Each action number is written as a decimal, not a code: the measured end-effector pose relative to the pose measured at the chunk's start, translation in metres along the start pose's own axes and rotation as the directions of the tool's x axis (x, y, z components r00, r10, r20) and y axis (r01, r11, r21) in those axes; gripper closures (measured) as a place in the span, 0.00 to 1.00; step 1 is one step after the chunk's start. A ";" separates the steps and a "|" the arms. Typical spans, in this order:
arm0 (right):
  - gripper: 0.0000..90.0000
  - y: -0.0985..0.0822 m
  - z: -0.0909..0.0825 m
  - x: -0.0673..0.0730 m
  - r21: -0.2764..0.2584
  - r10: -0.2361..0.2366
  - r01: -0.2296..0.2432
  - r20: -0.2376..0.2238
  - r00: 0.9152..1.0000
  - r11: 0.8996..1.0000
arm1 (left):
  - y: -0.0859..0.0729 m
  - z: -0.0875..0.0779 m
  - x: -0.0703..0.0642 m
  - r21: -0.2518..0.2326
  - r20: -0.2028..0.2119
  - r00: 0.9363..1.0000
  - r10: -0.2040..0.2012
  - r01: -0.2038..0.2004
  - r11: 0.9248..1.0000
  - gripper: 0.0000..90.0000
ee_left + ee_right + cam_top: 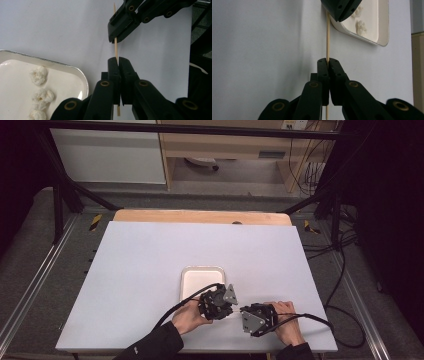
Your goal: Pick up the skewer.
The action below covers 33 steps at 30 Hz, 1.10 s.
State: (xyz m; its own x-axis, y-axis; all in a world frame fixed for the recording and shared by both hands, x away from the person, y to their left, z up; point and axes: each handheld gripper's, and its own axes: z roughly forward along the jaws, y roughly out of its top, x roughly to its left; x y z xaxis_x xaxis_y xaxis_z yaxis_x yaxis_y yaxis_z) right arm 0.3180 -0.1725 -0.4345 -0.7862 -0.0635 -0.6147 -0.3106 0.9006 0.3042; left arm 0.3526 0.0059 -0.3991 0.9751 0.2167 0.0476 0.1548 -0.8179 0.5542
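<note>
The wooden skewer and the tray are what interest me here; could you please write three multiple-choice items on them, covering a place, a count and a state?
1. Where does the tray lie relative to the left gripper?
A. just beyond it, on the white table sheet
B. on the floor
C. on the shelf

2. How many white puffed pieces show in the tray in the left gripper view?
A. none
B. three
C. eight

3. How is the wooden skewer held?
A. lying loose
B. by one gripper
C. by both, the right gripper too

Answers: A, the high view shows it there; B, three clusters; C, both pairs of fingers are closed on it.
</note>
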 end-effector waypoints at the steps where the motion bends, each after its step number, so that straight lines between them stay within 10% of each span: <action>1: 0.99 0.001 0.000 0.000 0.003 -0.011 0.011 0.002 1.000 1.000 | 0.000 0.000 0.000 0.002 0.001 1.000 0.001 -0.001 1.000 0.98; 15: 0.99 0.008 0.000 -0.005 0.095 -0.091 0.090 0.007 0.996 0.991 | -0.003 -0.003 0.008 0.120 0.007 1.000 -0.024 0.023 0.992 0.83; 33: 0.99 0.020 0.004 -0.008 0.150 -0.156 0.154 0.003 0.988 0.977 | 0.000 0.008 0.010 0.218 0.009 1.000 -0.029 0.026 0.976 0.97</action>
State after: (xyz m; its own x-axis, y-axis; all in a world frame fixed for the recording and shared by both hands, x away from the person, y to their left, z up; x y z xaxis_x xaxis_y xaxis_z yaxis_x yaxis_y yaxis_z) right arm 0.3203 -0.1526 -0.4260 -0.7266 -0.2025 -0.6566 -0.3446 0.9341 0.0933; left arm 0.3639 0.0034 -0.4056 0.9716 0.2356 0.0241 0.2113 -0.9085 0.3605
